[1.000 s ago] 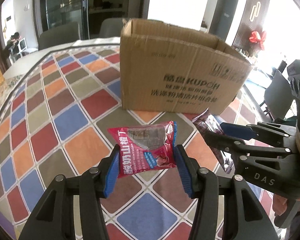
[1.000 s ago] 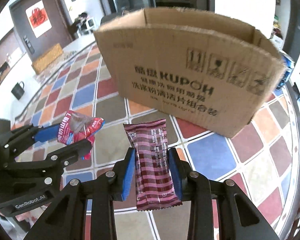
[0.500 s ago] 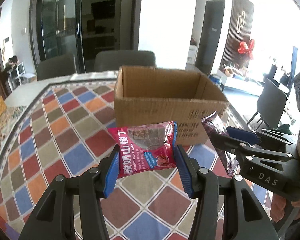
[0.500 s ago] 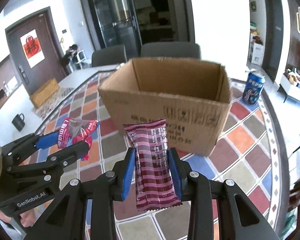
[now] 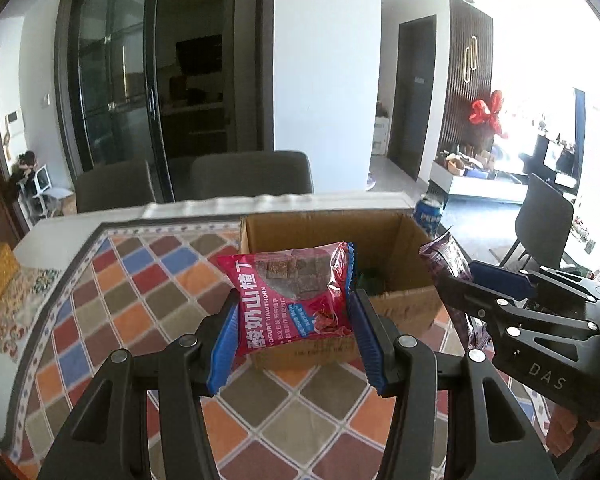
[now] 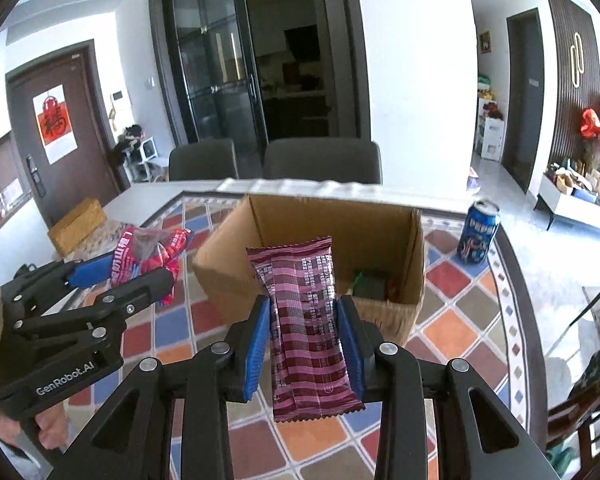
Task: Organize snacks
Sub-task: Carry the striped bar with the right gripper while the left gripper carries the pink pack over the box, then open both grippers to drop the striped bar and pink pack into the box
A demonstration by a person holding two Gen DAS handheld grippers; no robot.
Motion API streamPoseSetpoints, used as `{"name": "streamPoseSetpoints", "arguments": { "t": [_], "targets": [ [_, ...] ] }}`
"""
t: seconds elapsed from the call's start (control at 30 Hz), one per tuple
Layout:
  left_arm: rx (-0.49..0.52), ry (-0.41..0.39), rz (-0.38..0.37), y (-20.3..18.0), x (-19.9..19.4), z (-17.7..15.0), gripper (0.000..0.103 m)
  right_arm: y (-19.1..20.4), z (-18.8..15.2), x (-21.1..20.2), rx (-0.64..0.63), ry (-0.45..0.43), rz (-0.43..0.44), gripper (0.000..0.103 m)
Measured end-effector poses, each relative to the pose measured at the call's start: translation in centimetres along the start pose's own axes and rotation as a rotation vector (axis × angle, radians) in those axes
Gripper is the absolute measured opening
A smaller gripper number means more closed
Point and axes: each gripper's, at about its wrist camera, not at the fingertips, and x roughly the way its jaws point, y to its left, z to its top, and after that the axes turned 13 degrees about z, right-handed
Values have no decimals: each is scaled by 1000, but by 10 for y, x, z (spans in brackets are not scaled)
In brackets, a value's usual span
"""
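My left gripper (image 5: 294, 322) is shut on a red yogurt hawthorn snack packet (image 5: 294, 300), held above the table in front of the open cardboard box (image 5: 404, 304). My right gripper (image 6: 305, 334) is shut on a maroon striped snack bar (image 6: 306, 328), also held in front of the box (image 6: 228, 268). The box holds a green item (image 6: 368, 284) and other snacks at its bottom. Each gripper shows in the other's view: the right one (image 5: 466, 280) at the right, the left one (image 6: 140, 264) at the left.
The table has a colourful diamond-pattern cloth (image 5: 112, 312). A blue Pepsi can (image 6: 478, 232) stands right of the box. Two grey chairs (image 6: 320, 160) stand behind the table. A yellow box (image 6: 76, 228) lies at the far left.
Both grippers have risen with their snacks. The box now shows from above, with its open inside visible.
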Motion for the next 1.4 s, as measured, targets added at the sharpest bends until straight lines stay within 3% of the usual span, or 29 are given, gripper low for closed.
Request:
{"name": "streamPoseSetpoints", "arguments": {
  "t": [0.47,0.77,0.9,1.07,1.4],
  "targets": [
    [11,21,-31,-3,39,48,52,-14,50,14,12,-18,-40,35],
    [34,116,-52,-13,81,63,53,-33,66,42,44,33,-49,35],
    [46,157,-37,-14,94,62,60,-40,70,51,47,51,-64,36],
    [48,145,-8,-12,89,61,68,-43,72,55,53,58,-109,55],
    [44,41,49,0,41,52,83,-29,59,27,55,20,-139,71]
  ]
}}
